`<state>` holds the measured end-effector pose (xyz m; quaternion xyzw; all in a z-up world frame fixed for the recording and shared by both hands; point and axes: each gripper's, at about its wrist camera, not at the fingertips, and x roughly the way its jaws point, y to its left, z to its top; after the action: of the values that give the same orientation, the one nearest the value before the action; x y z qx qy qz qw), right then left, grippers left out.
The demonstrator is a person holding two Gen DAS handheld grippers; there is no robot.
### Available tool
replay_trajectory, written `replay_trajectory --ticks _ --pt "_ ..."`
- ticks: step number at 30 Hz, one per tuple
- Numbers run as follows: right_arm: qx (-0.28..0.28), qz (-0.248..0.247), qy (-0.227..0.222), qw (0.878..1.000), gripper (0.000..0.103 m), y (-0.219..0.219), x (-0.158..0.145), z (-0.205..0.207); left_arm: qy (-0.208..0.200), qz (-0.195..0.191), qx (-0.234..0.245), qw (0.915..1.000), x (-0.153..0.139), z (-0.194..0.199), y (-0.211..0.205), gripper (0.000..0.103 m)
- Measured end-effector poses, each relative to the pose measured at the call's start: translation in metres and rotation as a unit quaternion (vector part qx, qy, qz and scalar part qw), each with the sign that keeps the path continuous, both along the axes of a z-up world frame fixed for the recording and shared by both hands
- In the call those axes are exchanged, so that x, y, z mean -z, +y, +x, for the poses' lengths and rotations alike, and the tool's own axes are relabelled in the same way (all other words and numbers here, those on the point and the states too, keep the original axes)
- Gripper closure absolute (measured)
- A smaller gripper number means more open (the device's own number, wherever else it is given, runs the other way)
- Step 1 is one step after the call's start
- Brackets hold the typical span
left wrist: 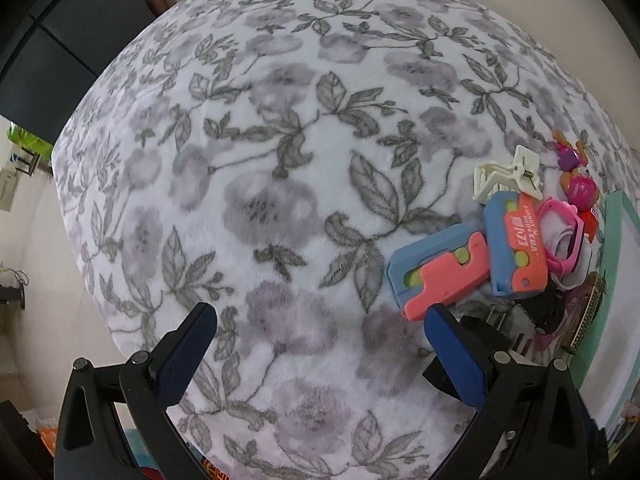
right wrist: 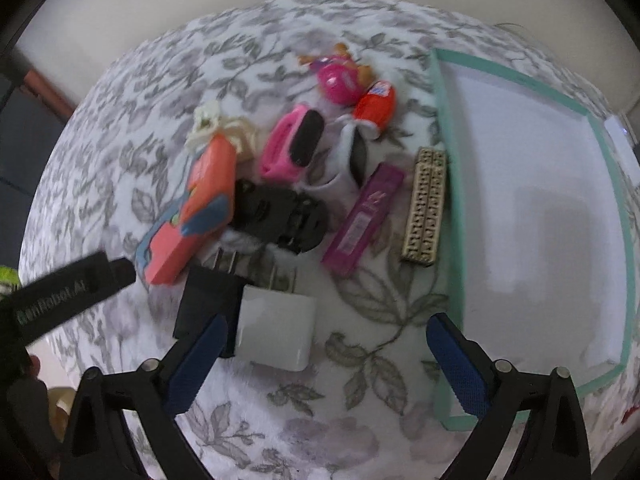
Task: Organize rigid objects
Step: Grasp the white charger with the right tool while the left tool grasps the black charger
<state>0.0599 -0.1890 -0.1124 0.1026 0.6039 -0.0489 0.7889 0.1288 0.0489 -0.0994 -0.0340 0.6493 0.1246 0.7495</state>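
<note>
A heap of small rigid objects lies on a floral blanket [right wrist: 360, 380]. In the right wrist view I see a white charger [right wrist: 276, 328], a black charger [right wrist: 208, 300], a black clip [right wrist: 280, 216], a purple bar [right wrist: 362, 220], a beige comb-like piece [right wrist: 426, 208], pink glasses [right wrist: 288, 148], a pink toy [right wrist: 340, 80] and an orange-blue toy gun [right wrist: 200, 204]. A mint-rimmed white box [right wrist: 532, 220] lies at the right. My right gripper [right wrist: 324, 360] is open above the white charger. My left gripper [left wrist: 320, 344] is open and empty, left of the blue-pink toy guns [left wrist: 440, 272].
The left gripper's black finger [right wrist: 76, 292] reaches in from the left in the right wrist view. A white hair claw [left wrist: 504, 176] lies behind the toy guns. Dark furniture [left wrist: 72, 40] stands beyond the blanket's far left edge.
</note>
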Motion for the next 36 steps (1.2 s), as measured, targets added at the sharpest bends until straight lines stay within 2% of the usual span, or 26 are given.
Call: replay_trajectory --ticks 7,17,20,23,25,27,29,32,36 --pt "0.002 0.012 0.002 1.000 0.005 0.007 0.013 0.004 -0.009 0.008 -0.001 0.9999 -0.002 -0.002 0.001 0.000" --pt "-0.005 -0.005 0.011 1.000 0.010 0.010 0.016 -0.001 -0.011 0.007 0.021 0.9997 -0.006 -0.005 -0.012 0.000" --pt "-0.018 -0.018 0.005 1.000 0.016 0.020 0.014 -0.002 -0.012 0.007 0.029 0.9995 -0.007 -0.006 -0.016 0.000" --pt "-0.032 -0.028 0.004 0.999 0.028 0.030 0.018 -0.002 -0.012 0.002 0.033 0.9994 -0.007 -0.007 -0.016 0.000" --pt "-0.039 -0.024 0.004 0.999 0.042 0.038 0.022 -0.001 -0.012 -0.002 0.036 0.9993 -0.008 -0.008 -0.018 0.000" --pt "-0.045 -0.024 0.002 0.999 0.046 0.045 0.025 -0.002 -0.011 -0.006 0.042 0.9990 -0.008 -0.009 -0.022 0.000" --pt "-0.047 -0.020 -0.001 0.999 0.056 0.049 0.024 -0.003 -0.010 -0.010 0.053 0.9985 -0.008 -0.009 -0.026 0.000" --pt "-0.045 -0.013 -0.001 0.999 0.057 0.053 0.024 -0.003 -0.005 -0.024 0.068 0.9974 -0.007 -0.011 -0.033 0.000" --pt "-0.037 0.000 0.007 0.999 0.057 0.028 0.016 -0.010 0.006 -0.039 0.084 0.9957 -0.003 -0.013 -0.040 0.000"
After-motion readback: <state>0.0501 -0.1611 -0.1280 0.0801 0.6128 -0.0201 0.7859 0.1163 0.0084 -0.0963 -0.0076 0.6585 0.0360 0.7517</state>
